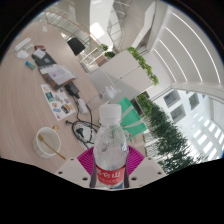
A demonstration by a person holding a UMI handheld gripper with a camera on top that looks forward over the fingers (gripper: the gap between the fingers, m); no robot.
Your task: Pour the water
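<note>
Claw [112, 172] clamped on water bottle [111, 150], pink pads [88, 160] pressing its lower body at both sides. Bottle upright between the fingers, long axis running straight up and away from claw, cap [109, 107] on top, apparently not yet removed. White bowl [47, 139] on pale surface [25, 100], off to the left and below bottle neck, well apart. Likely target; pour probably needs carry leftward, then tilt of neck toward it.
</note>
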